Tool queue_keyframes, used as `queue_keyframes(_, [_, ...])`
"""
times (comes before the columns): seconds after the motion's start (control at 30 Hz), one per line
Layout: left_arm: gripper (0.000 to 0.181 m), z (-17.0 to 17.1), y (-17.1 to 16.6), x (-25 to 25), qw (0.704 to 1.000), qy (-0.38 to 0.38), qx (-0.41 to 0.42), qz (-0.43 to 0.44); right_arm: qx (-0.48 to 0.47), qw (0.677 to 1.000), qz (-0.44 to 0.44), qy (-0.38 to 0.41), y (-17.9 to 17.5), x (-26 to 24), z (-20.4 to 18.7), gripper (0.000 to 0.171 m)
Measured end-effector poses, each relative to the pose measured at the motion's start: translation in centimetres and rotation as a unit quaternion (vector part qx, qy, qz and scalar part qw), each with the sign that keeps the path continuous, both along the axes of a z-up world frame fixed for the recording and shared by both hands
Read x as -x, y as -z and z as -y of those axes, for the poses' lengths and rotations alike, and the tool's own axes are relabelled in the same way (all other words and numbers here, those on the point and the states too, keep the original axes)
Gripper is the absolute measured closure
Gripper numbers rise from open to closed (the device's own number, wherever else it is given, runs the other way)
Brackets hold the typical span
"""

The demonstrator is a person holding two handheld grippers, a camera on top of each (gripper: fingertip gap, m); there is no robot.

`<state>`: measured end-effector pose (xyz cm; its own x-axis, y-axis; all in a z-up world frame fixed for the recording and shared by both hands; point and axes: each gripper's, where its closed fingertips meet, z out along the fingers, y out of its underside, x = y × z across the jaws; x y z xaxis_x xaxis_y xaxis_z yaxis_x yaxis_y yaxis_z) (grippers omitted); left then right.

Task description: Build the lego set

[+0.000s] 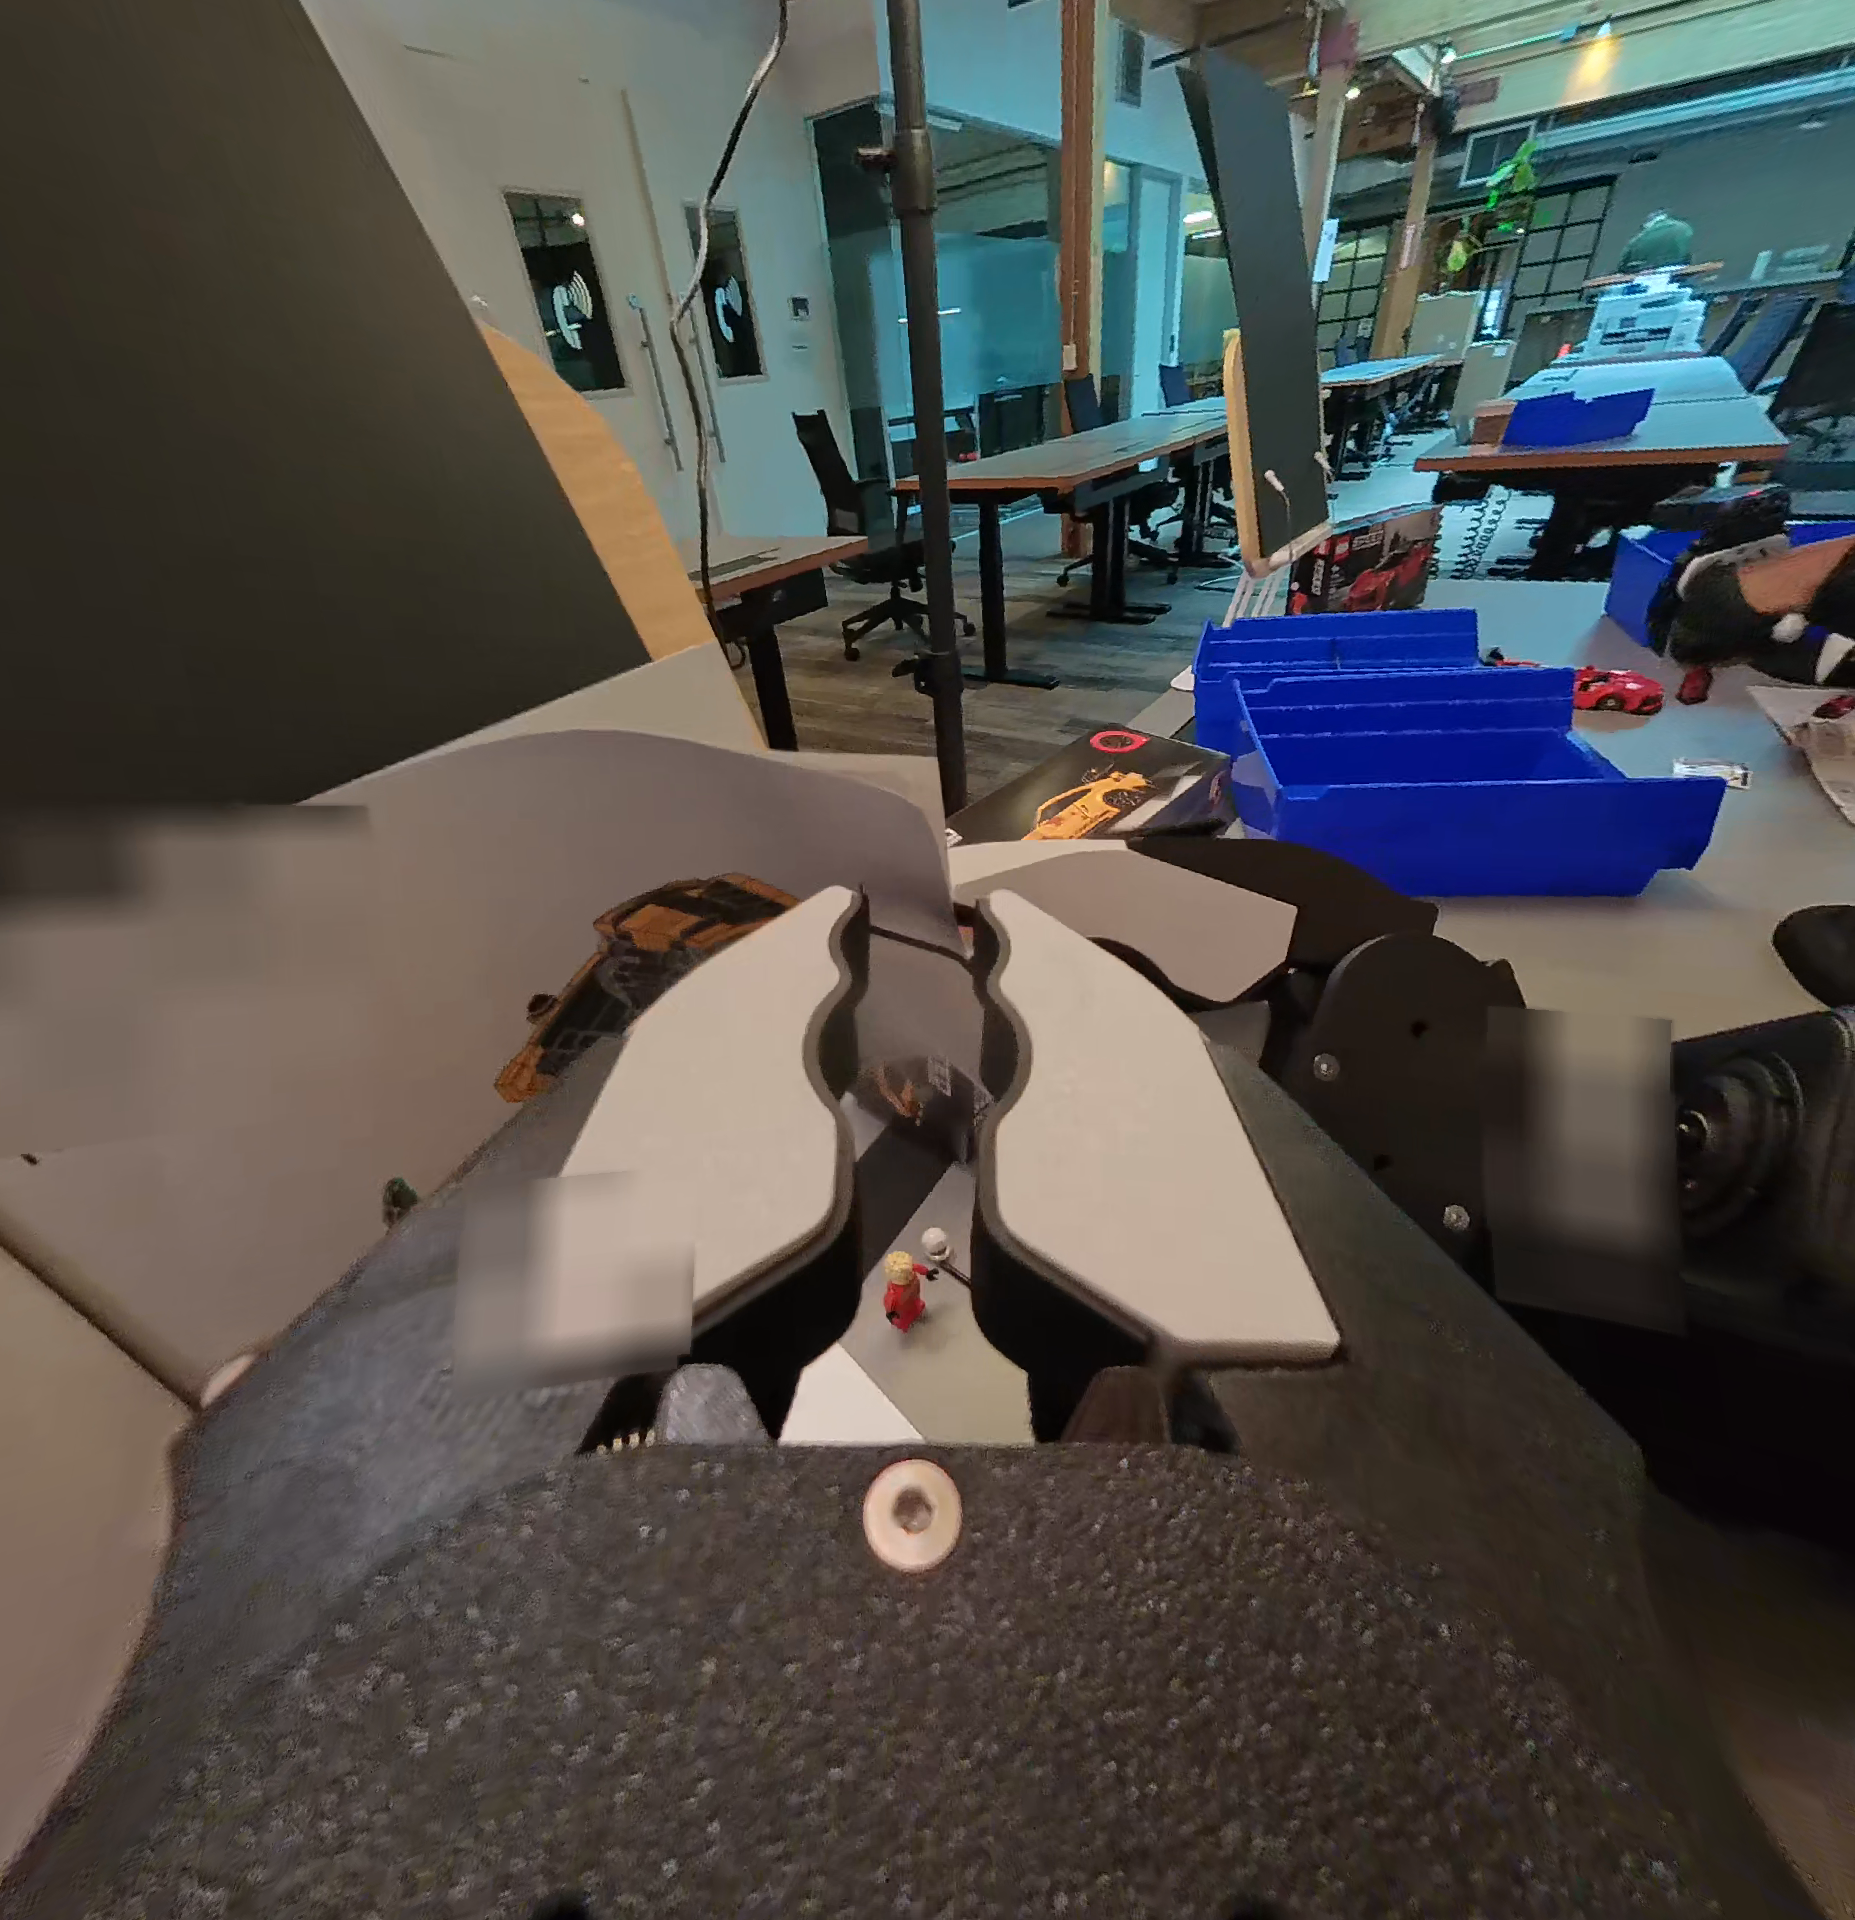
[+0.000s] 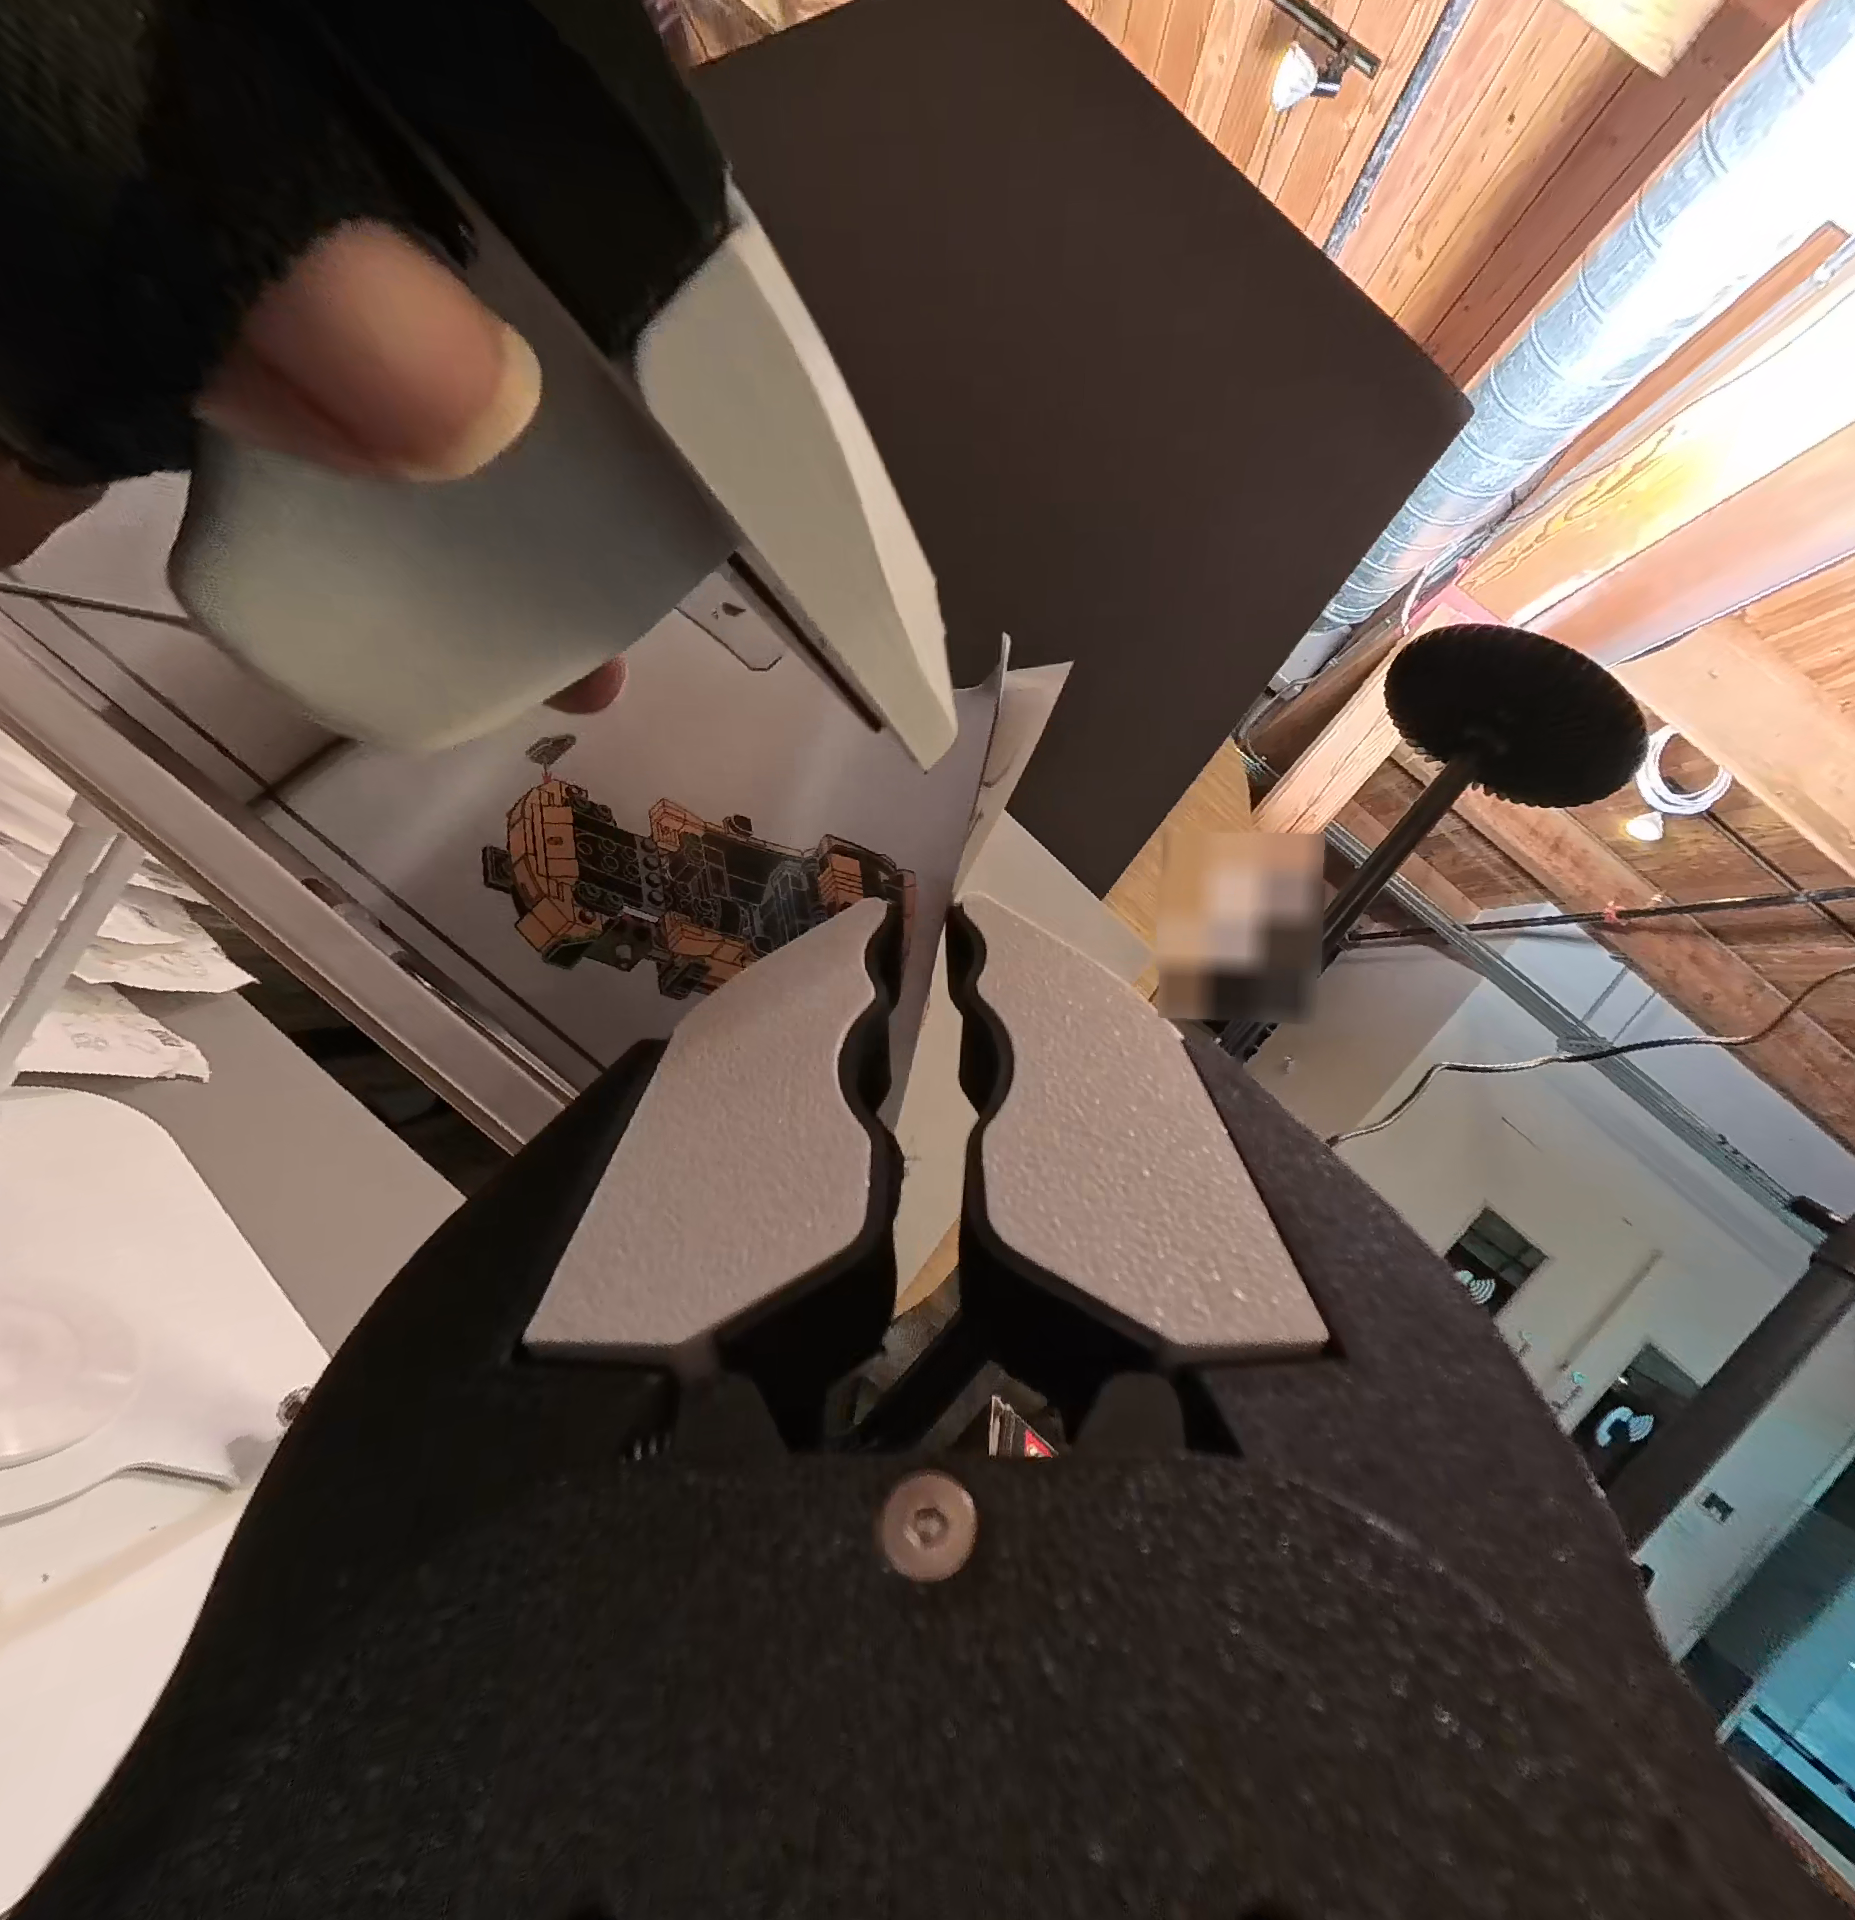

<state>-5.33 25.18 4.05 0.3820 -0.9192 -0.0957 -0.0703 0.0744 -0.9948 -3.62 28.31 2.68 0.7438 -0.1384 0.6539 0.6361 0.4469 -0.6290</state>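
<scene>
Lego instruction booklet w/ an orange car drawing sits held up in the air just ahead of both grippers, page curling over. Left wrist view: left gripper has its jaws nearly together at the tips, pinching the page's edge/corner; right gripper comes in from the right side, its grey finger touching the same spot. Below, seen thru the gap btwn the fingers, a red minifigure stands on the grey table, small white helmet just beside it. Farther back on the table: black lego box w/ yellow car pic, two blue bins touching each other, a red lego car beyond them, another box upright behind. Right wrist view: camera tilted up, wood ceiling visible. Right gripper jaws close, narrow slit left, page edge running btwn them — pinching the page. Left gripper enters from upper left, a gloved hand on it, tip on the page's top edge. Car drawing just left of the tips.
</scene>
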Motion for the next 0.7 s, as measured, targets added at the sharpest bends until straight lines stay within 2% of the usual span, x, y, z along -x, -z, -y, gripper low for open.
queue_keyframes(0.43, [0.17, -0.1, -1.5, -0.3, 0.999, 0.009, -0.01, 0.031, 0.001, 1.0, -0.001, -0.006, -0.1, 0.1, 0.1, 0.165])
queue_keyframes(0.7, [0.176, -0.5, -1.3, -0.2, 1.0, -0.001, -0.021, 0.019, 0.002, 1.0, 0.001, -0.008, 0.0, 0.2, 0.1, 0.165])
